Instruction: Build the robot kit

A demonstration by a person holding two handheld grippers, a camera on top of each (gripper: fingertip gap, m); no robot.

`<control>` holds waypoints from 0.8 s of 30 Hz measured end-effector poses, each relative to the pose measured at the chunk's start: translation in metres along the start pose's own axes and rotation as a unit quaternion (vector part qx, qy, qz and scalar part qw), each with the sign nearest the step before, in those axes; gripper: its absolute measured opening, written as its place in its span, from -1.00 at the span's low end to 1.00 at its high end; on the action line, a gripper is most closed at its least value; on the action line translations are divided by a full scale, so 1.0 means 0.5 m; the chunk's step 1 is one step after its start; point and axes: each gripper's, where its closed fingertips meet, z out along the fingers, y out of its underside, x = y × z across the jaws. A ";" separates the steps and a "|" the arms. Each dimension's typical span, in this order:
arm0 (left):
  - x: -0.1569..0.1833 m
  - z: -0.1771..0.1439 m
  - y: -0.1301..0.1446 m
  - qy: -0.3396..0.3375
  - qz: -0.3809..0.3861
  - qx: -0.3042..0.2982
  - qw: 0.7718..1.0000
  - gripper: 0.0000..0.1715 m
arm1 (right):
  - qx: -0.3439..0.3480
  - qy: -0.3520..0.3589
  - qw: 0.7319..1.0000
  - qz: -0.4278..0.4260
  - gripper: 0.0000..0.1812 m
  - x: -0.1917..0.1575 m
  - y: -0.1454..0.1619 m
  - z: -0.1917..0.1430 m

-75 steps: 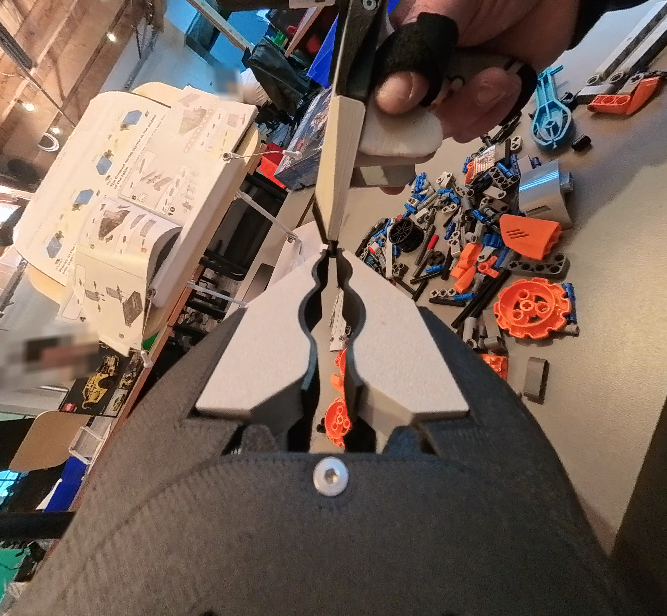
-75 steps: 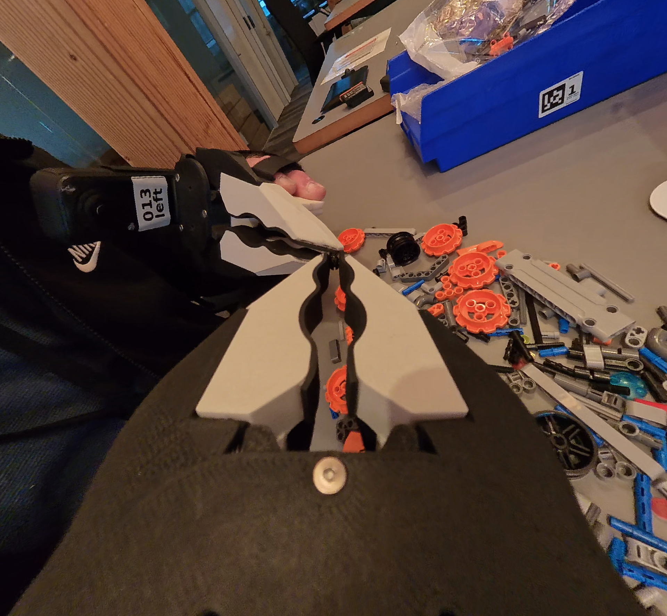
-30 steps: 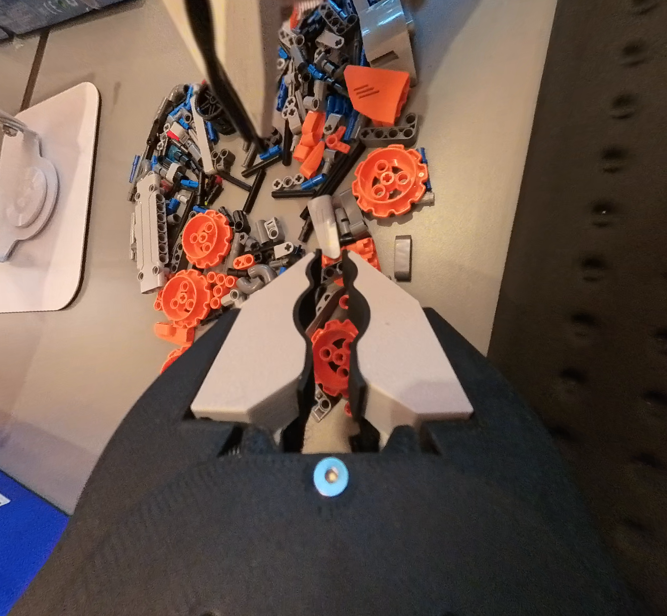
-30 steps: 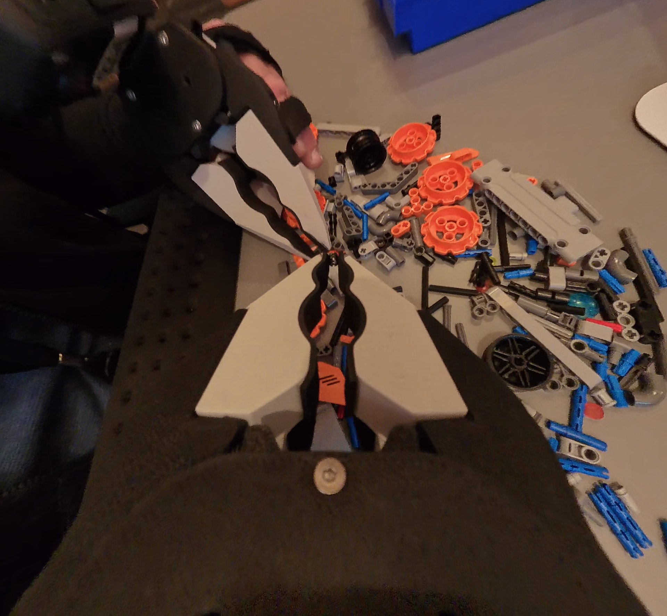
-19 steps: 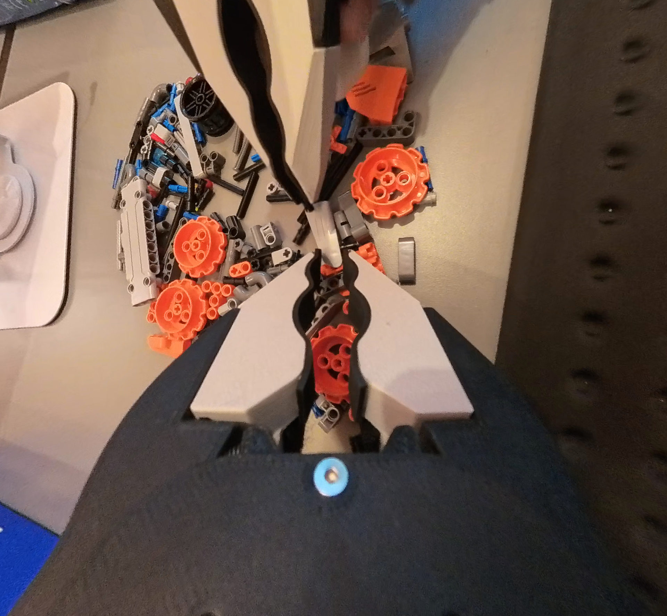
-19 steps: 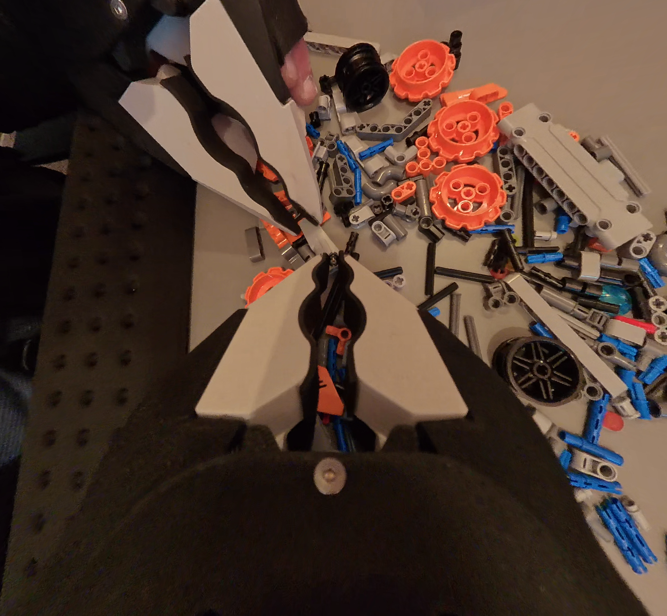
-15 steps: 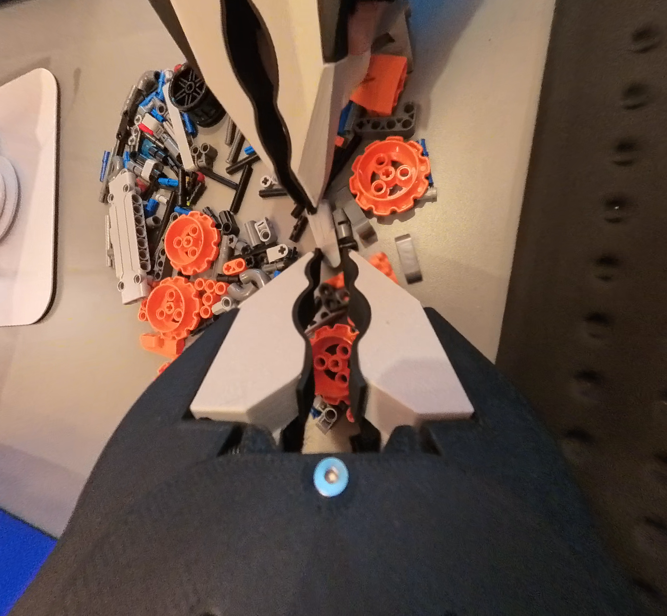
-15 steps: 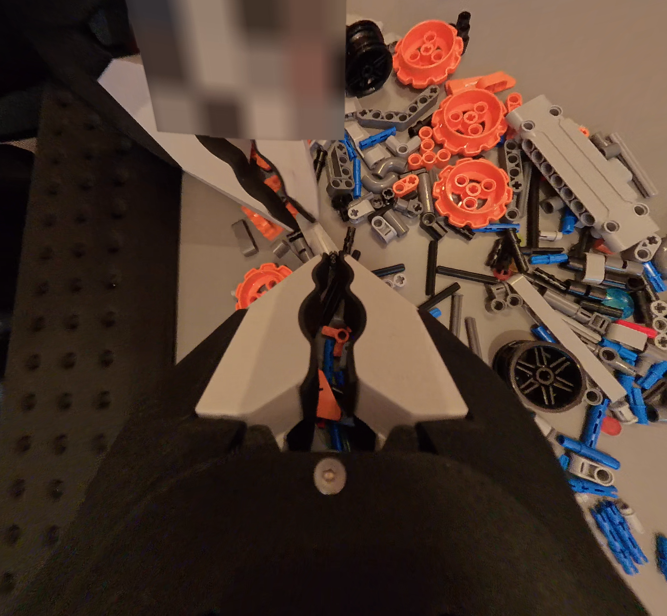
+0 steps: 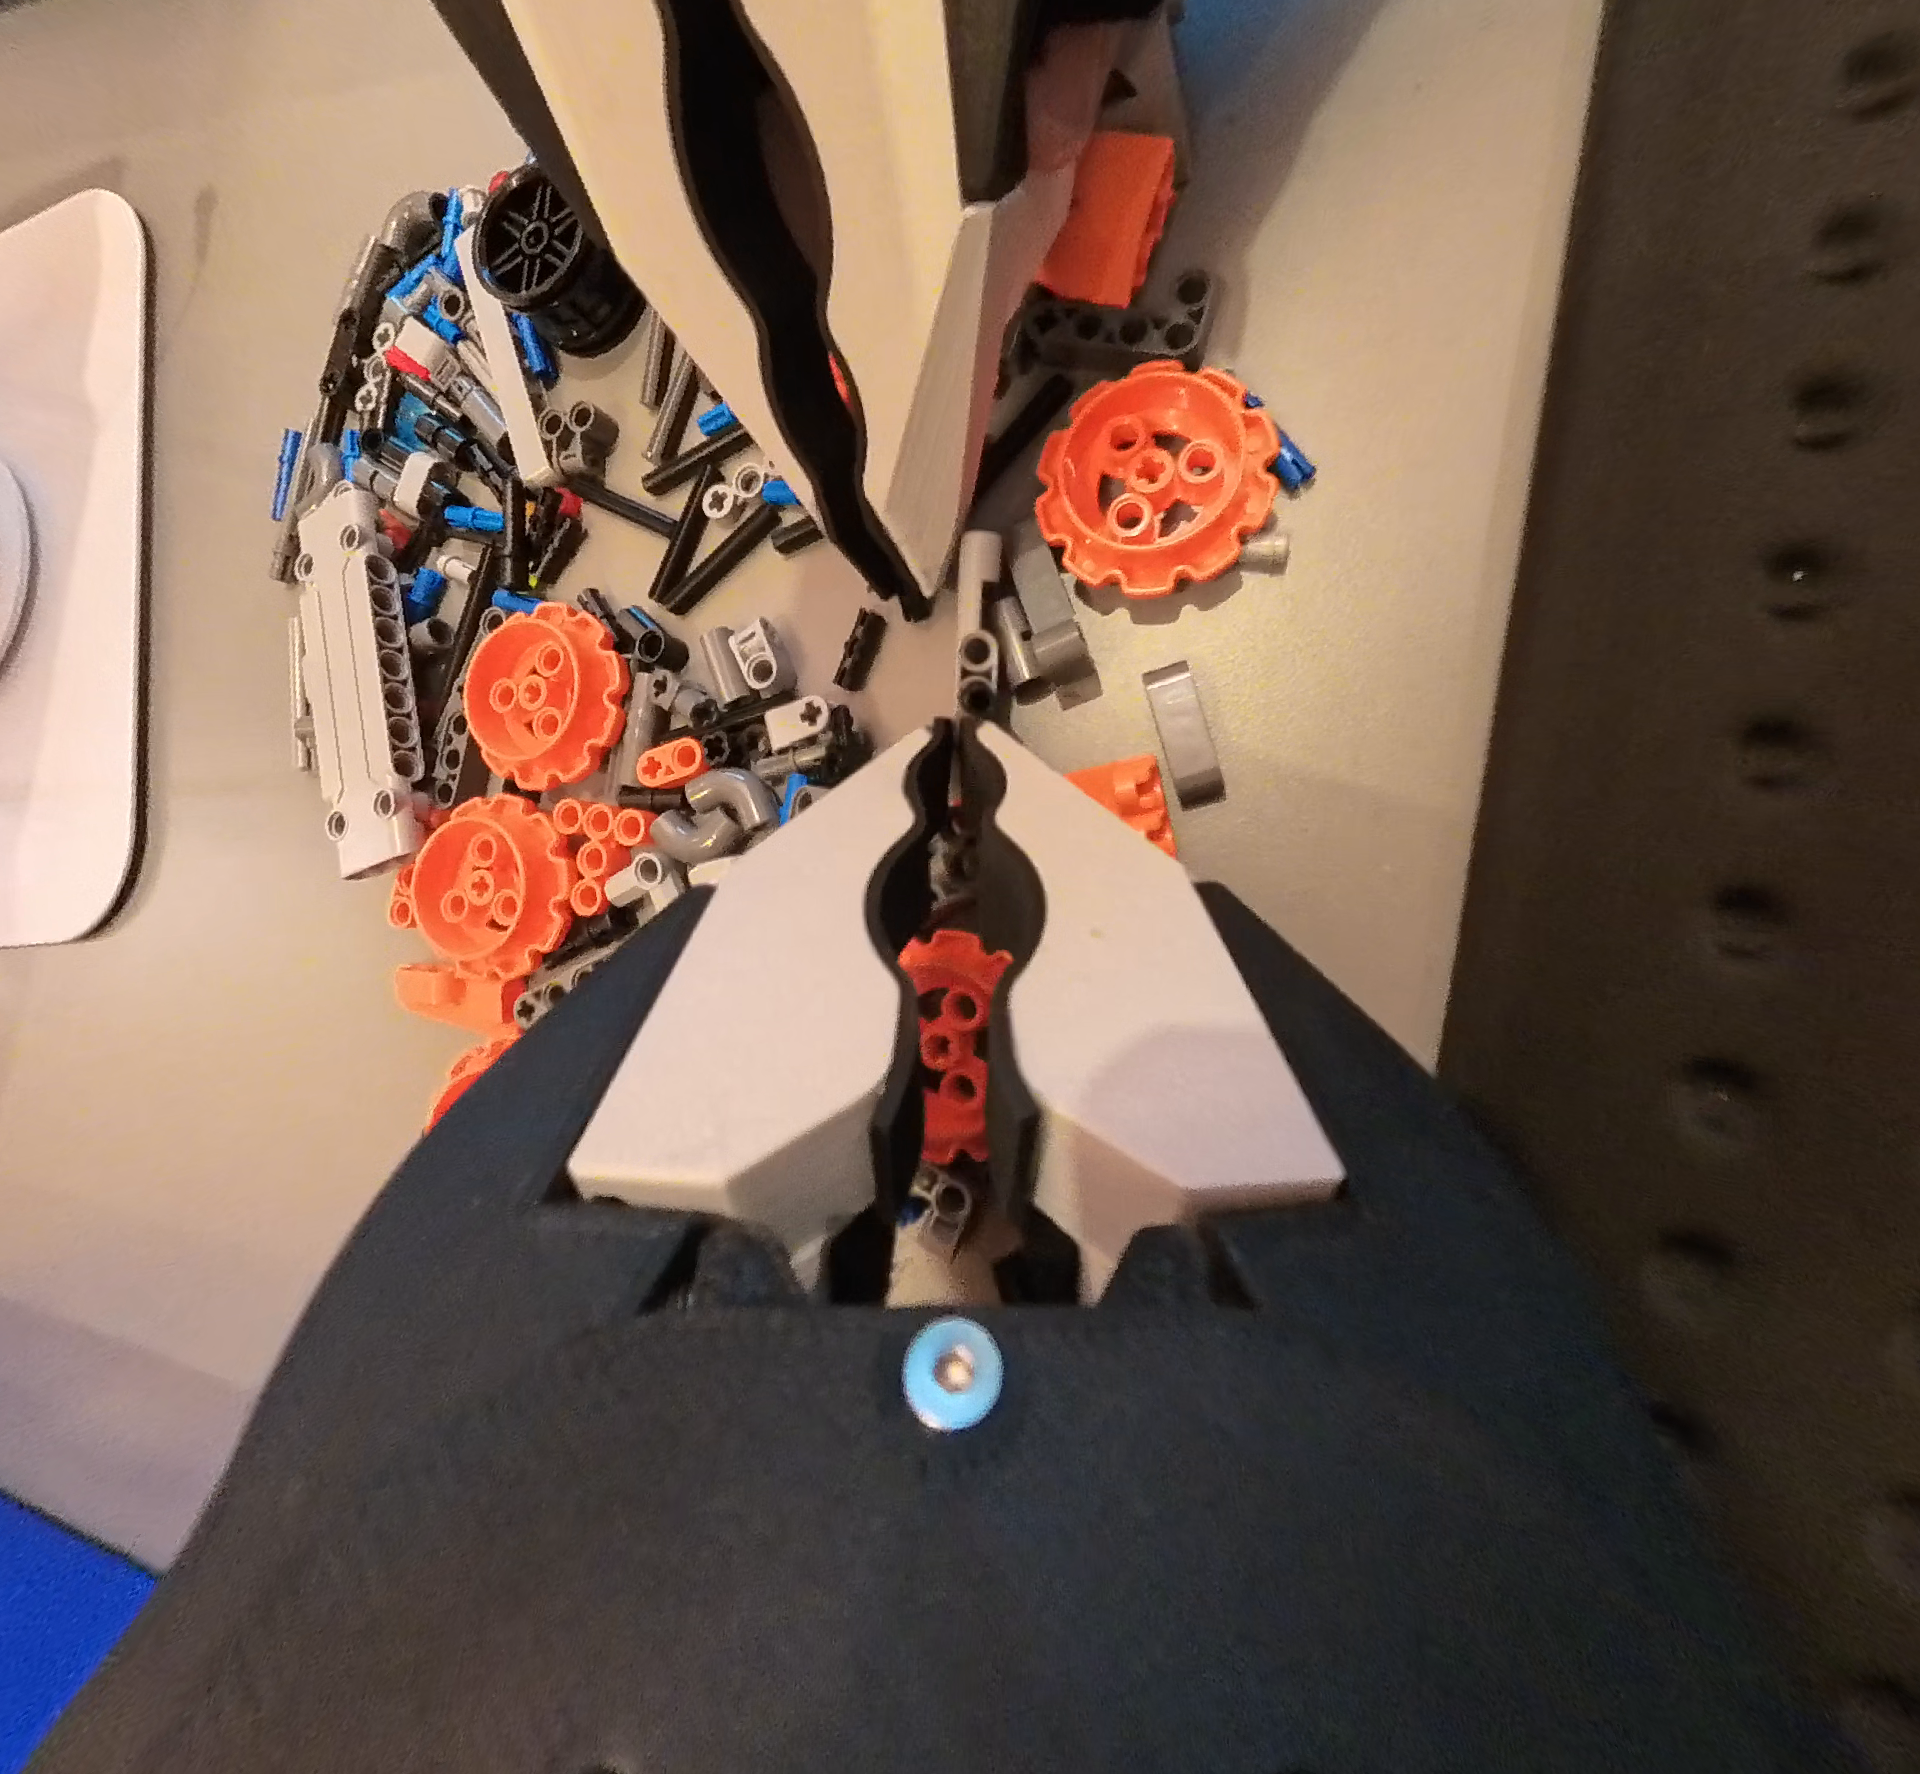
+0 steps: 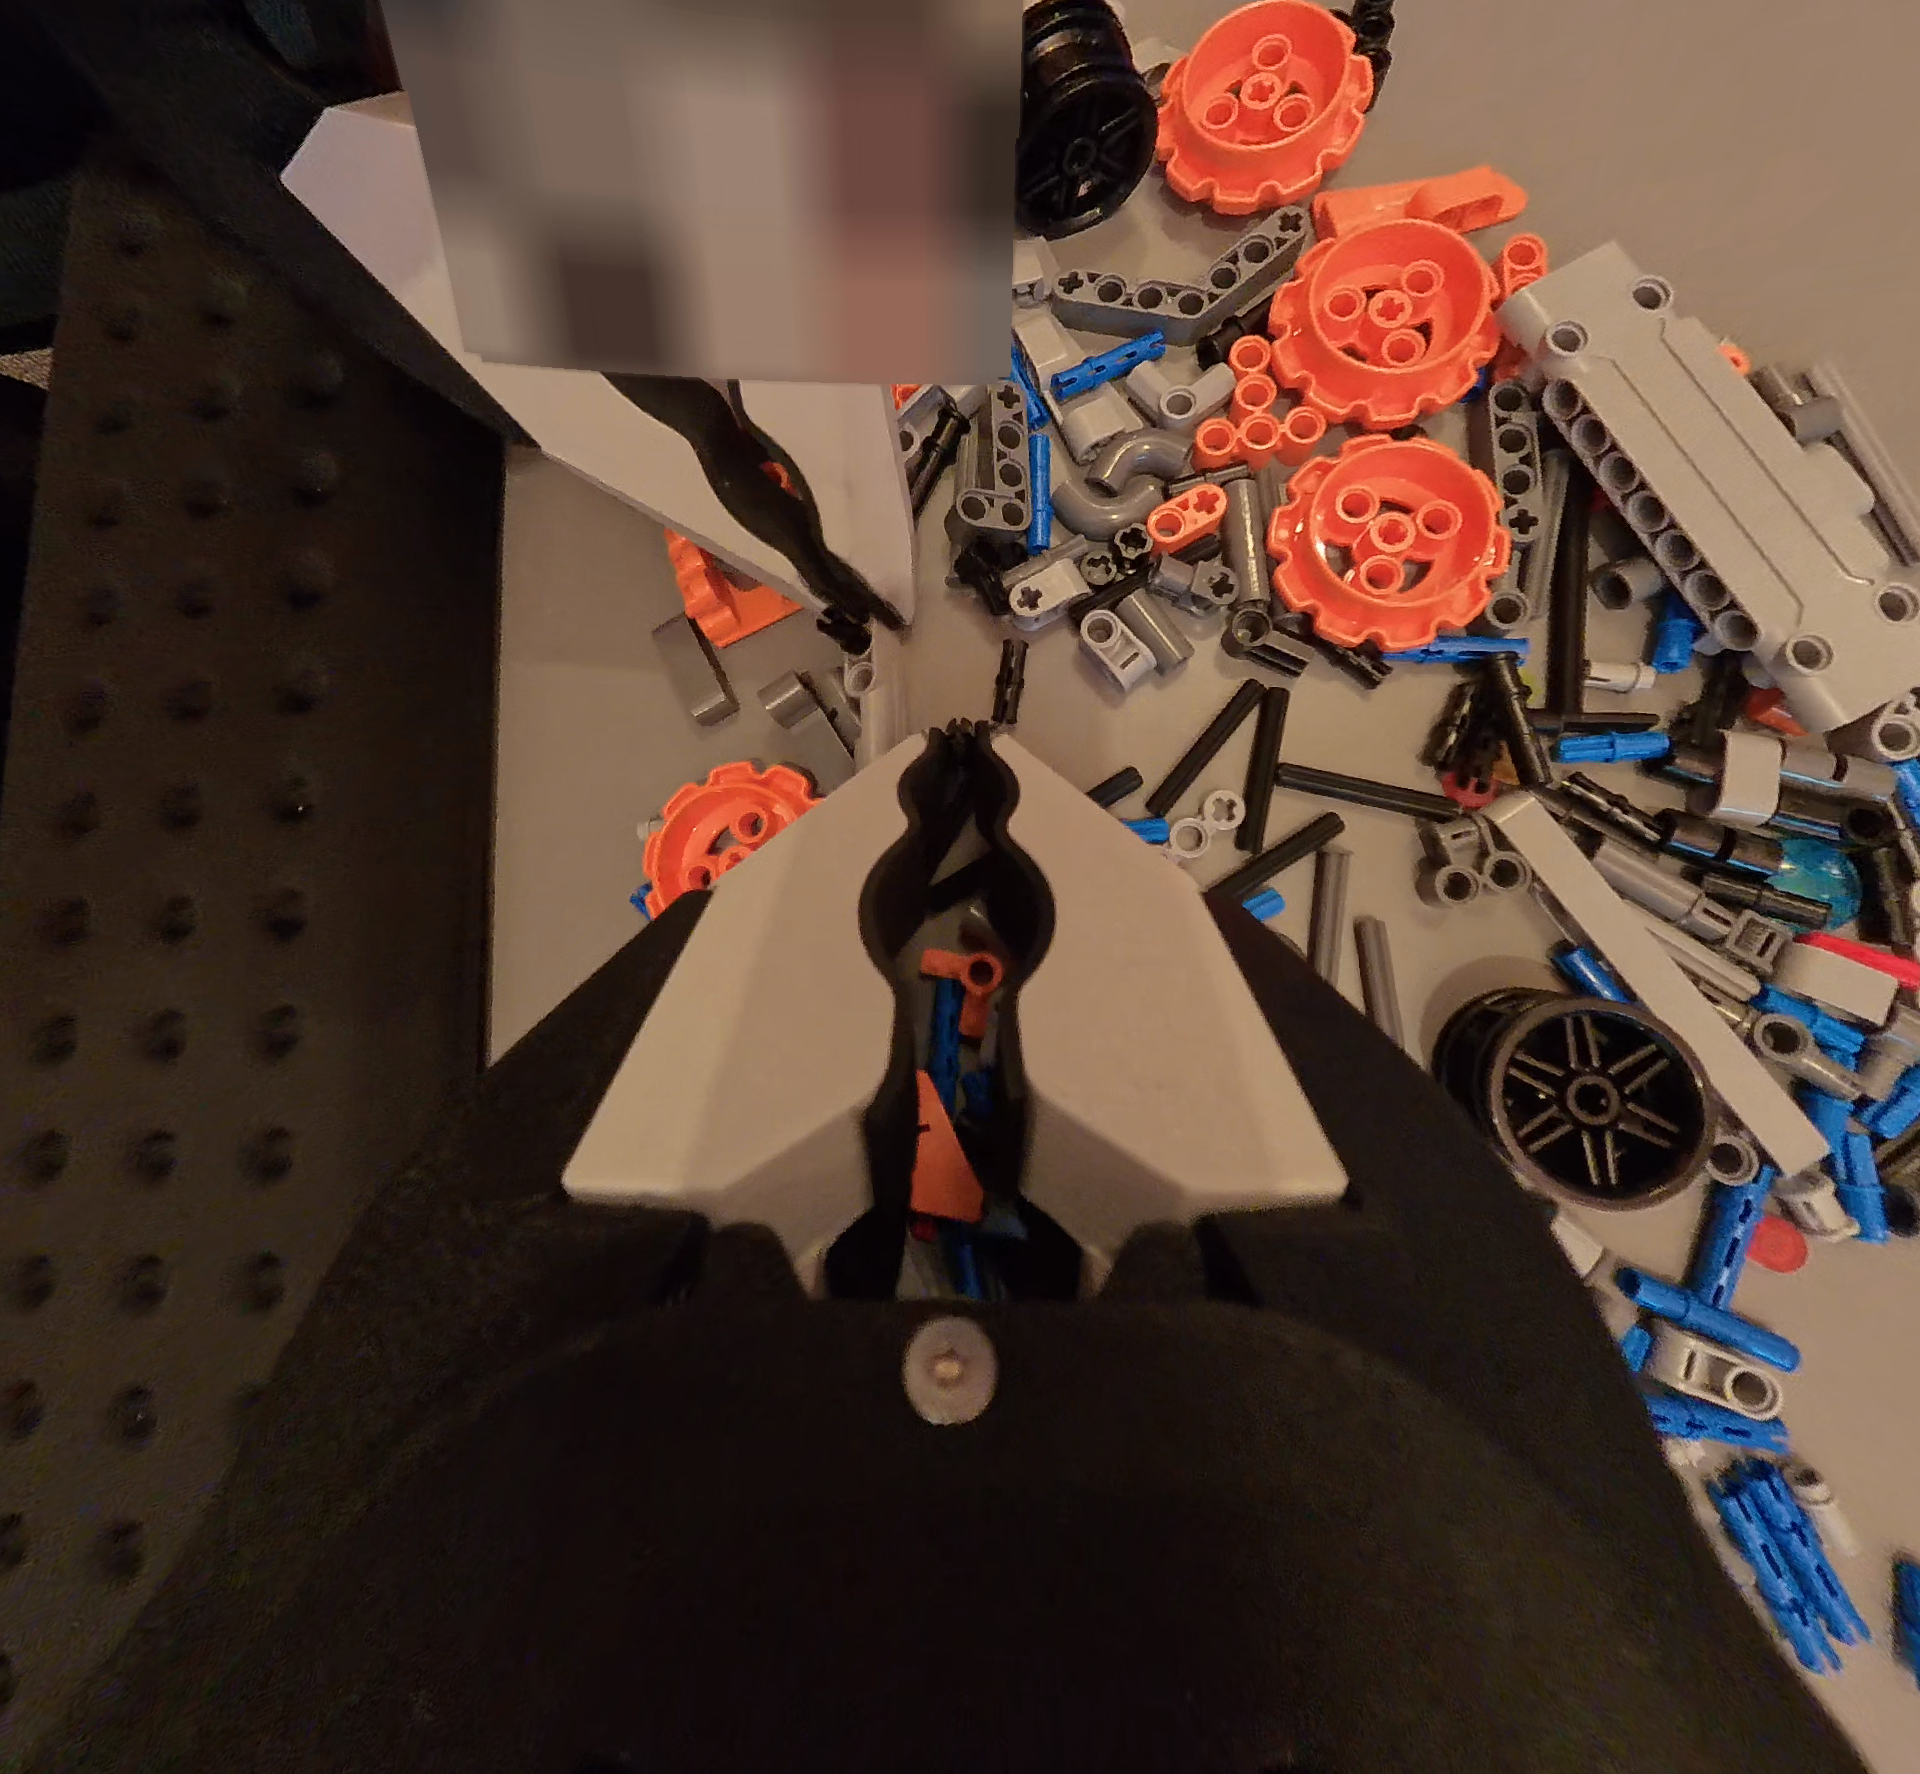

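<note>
My left gripper [image 9: 954, 735] is shut, tips just above the table at the edge of a pile of small building parts. A light grey beam [image 9: 972, 581] with a black pin in its near end lies on the table just past the tips, not gripped. My right gripper [image 10: 966, 735] is shut on a small black pin [image 10: 958, 729]. It also shows in the left wrist view [image 9: 906, 594], pointing down beside the beam's far end. The left gripper shows in the right wrist view [image 10: 883, 618], tips close to mine. Another black pin [image 10: 1008, 675] lies between them.
Orange toothed wheels [image 9: 1153, 477] [image 10: 1387, 540], black spoked wheels [image 10: 1595, 1101] [image 9: 540, 259], a long grey holed panel [image 9: 353, 685] and several blue pins fill the pile. A black dimpled mat [image 9: 1714, 789] borders the table. A white board [image 9: 62, 581] lies at the left. Less than 4 cm separates the two grippers' tips.
Both grippers came down from tip-to-tip in the air to the pile. The light grey beam that the left tips held half a second ago now lies on the table. The left jaws have narrowed.
</note>
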 end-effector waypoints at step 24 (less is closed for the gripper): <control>0.016 -0.017 -0.040 0.043 -0.077 0.032 0.996 -1.00 | 0.003 -0.017 1.000 -0.004 -0.98 -0.017 0.005 -0.008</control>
